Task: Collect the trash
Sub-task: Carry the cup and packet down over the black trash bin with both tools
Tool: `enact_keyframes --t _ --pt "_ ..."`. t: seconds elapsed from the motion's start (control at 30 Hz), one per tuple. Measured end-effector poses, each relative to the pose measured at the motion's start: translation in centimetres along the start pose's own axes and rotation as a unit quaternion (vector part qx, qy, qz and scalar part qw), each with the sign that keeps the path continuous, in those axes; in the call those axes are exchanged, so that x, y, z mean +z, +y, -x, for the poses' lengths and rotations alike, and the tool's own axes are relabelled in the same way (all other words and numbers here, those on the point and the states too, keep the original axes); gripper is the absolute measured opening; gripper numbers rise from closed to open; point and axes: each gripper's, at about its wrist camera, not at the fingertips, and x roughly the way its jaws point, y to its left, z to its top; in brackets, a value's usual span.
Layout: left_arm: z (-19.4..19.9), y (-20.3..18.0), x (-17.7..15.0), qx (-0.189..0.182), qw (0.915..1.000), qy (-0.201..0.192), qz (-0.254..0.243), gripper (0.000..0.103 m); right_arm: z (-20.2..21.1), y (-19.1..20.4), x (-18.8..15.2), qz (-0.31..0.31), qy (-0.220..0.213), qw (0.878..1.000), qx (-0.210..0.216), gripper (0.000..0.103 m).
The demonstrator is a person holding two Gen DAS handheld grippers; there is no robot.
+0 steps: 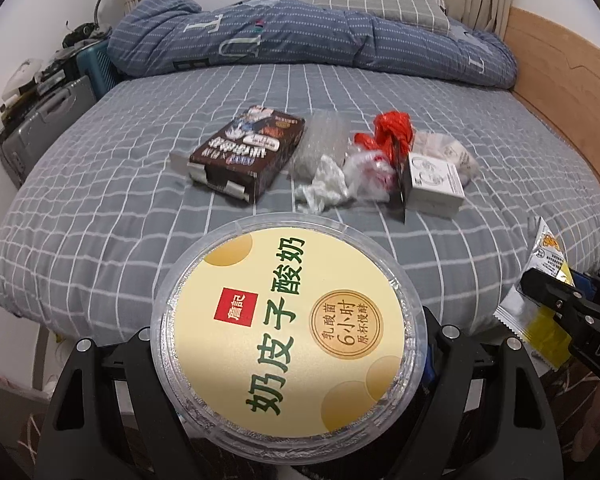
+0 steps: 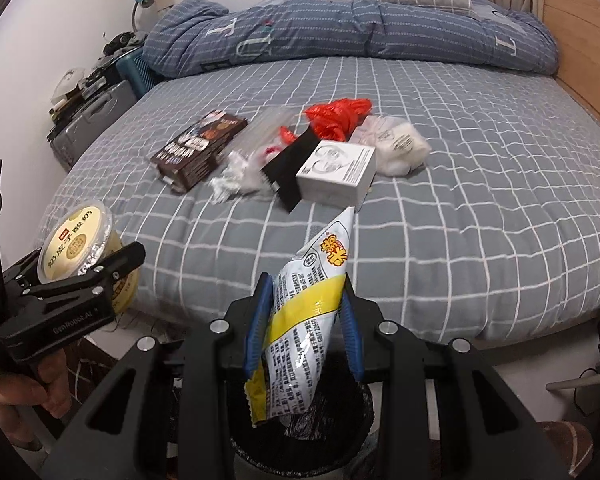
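My left gripper point(image 1: 290, 332) is shut on a round yogurt cup point(image 1: 276, 272) with a yellow printed lid, held off the bed's near edge. The right wrist view shows that cup point(image 2: 76, 240) at the left. My right gripper point(image 2: 306, 284) is shut on a white and yellow snack wrapper point(image 2: 324, 248), which hangs over a bin with a black liner point(image 2: 340, 400). On the bed lie a brown carton point(image 1: 244, 152), crumpled white tissue point(image 1: 324, 188), clear plastic wrap point(image 1: 324, 140), a red plastic bag point(image 1: 392, 128) and a small white box point(image 1: 436, 180).
A folded blue duvet point(image 1: 300, 36) and a checked pillow point(image 1: 372, 0) lie at the far end of the bed. A wooden bed frame point(image 1: 560, 72) runs along the right. A grey suitcase point(image 1: 44, 120) with clutter on it stands at the left. A person's hand point(image 2: 28, 392) holds the left gripper.
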Motion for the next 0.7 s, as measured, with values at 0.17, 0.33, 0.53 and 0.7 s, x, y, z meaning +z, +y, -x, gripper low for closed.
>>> enact_keyframes --t 0.17,0.33,0.53,0.7 --pt "0.6 0.4 -1.8 0.006 0.9999 0.01 0.003 0.08 0.4 0.9 -1.2 0.006 0.009 1.0 0.003 0.032" --pt "0.9 0.6 -3.2 0.008 0.9997 0.023 0.004 0.08 0.6 1.5 -2.6 0.011 0.022 1.0 0.004 0.032" --pt "0.9 0.5 -5.1 0.011 0.9991 0.039 0.013 0.08 0.5 1.8 -4.4 0.015 0.038 0.999 0.005 0.031" --pt "0.4 0.2 -6.9 0.013 0.9985 0.052 0.008 0.08 -0.2 1.7 -5.7 0.009 0.052 0.999 0.004 0.031"
